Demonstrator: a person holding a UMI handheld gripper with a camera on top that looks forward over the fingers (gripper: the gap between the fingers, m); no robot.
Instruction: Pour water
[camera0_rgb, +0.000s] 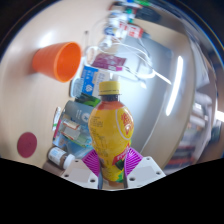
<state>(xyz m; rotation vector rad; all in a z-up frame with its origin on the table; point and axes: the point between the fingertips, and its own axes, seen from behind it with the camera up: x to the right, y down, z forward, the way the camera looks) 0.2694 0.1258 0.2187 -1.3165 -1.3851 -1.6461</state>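
My gripper (112, 168) is closed on the yellow bottle (111, 128) — both pink pads (93, 162) press its lower body, yellow cap on top. I judge the job now is to carry it level toward the orange cup (55, 60), lying tipped on the counter (30, 100) — well beyond. A blue-labelled bottle (76, 120) just behind crowds that path, clutter beyond it.
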